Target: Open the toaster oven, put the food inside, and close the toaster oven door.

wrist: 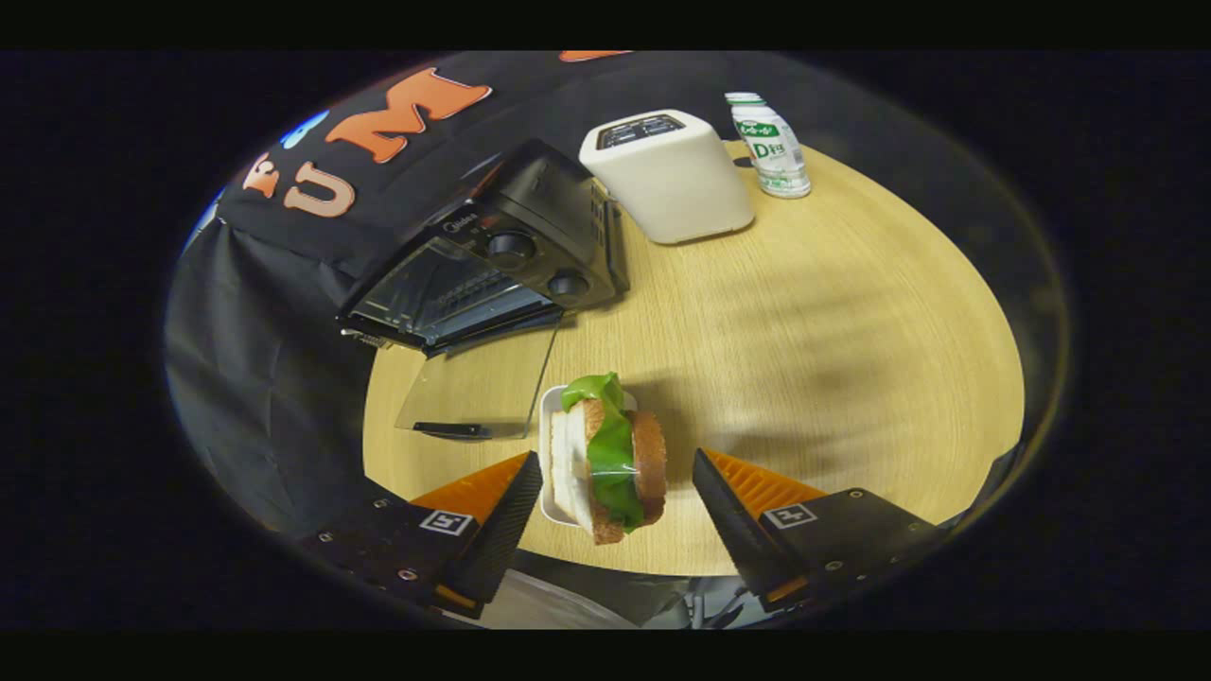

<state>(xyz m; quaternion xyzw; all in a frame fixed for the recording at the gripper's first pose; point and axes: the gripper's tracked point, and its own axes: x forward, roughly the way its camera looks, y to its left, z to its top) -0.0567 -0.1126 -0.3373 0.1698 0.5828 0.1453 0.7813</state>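
A black toaster oven (492, 255) stands at the back left of the round wooden table (804, 359). Its glass door (478, 383) hangs down flat, open, with the handle (452, 429) at its near edge. A sandwich (610, 459) of bread, white filling and green lettuce rests on a small white tray (552, 445), just to the right of the door. My gripper (615, 482) is open, with the sandwich between its fingers. There is a gap on each side, so neither finger presses on it.
A white pop-up toaster (667, 175) stands right of the oven at the back. A small white and green bottle (768, 144) is beyond it near the table's far edge. Black cloth hangs behind and to the left of the table.
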